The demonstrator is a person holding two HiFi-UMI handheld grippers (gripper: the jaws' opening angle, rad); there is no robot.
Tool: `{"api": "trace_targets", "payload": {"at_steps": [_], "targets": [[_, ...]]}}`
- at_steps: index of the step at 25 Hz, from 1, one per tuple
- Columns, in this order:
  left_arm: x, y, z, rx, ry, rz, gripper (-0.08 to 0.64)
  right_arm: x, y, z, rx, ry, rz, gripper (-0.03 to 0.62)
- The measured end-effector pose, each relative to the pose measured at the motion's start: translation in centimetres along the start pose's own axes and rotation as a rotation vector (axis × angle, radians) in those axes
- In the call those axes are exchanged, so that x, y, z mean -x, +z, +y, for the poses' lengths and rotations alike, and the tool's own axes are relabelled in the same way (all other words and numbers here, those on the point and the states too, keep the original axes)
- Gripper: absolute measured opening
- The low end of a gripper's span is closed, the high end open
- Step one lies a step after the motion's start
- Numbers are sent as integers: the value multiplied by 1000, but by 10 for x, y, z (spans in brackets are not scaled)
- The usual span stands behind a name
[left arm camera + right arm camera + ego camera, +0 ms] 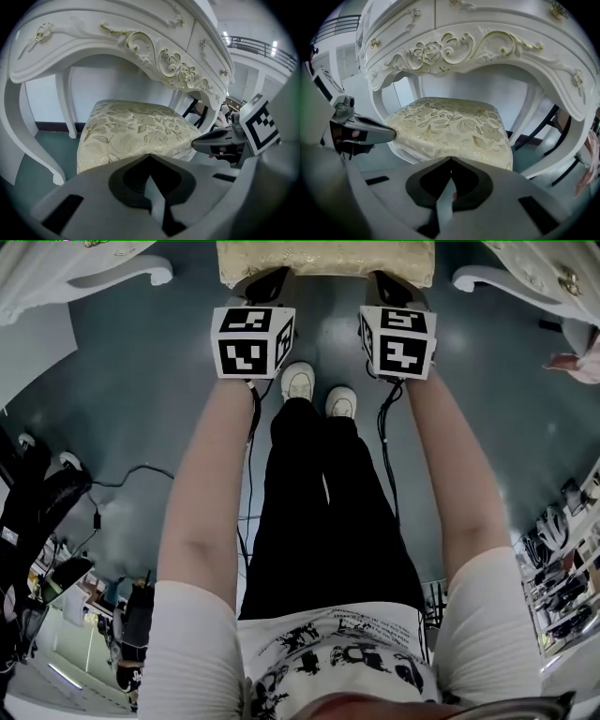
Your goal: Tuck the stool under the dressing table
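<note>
The stool has a cream-and-gold floral cushion (pixel 323 263) on a white frame and stands partly beneath the white carved dressing table (pixel 140 47). In the head view my left gripper (pixel 265 285) and right gripper (pixel 387 285) both reach the cushion's near edge, one at each front corner. The left gripper view has its shut jaws (pixel 150 155) just before the cushion (pixel 136 129). The right gripper view shows the same, with shut jaws (pixel 451 158) in front of the cushion (pixel 450 124) and nothing between them. Whether the tips touch the stool I cannot tell.
The table's curved white legs (pixel 94 268) (pixel 525 282) flank the stool. The person's white shoes (pixel 298 381) stand just behind it on the teal floor. Cables (pixel 131 474) and black equipment (pixel 37 502) lie left. A black chair frame (pixel 543 126) stands behind the table on the right.
</note>
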State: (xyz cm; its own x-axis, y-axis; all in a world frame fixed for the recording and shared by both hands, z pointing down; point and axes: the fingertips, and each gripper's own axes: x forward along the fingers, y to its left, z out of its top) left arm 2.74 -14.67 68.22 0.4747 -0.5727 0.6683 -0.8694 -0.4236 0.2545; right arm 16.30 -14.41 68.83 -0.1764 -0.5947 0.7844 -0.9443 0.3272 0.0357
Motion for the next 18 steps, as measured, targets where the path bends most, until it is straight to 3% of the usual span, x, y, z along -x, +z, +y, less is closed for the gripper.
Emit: {"api": "trace_targets", "payload": {"at_steps": [4,14,18], "targets": [[-9,10,8,-28,-7,8,20,-9,11,-3,24,-13,-16,17],[-29,33,25,-16,0,3,20,-31,36,-12,22,-42,-45,17],[-29,38,27,47,-55,27,20,-32,40,-13,6,7,-13,17]]}}
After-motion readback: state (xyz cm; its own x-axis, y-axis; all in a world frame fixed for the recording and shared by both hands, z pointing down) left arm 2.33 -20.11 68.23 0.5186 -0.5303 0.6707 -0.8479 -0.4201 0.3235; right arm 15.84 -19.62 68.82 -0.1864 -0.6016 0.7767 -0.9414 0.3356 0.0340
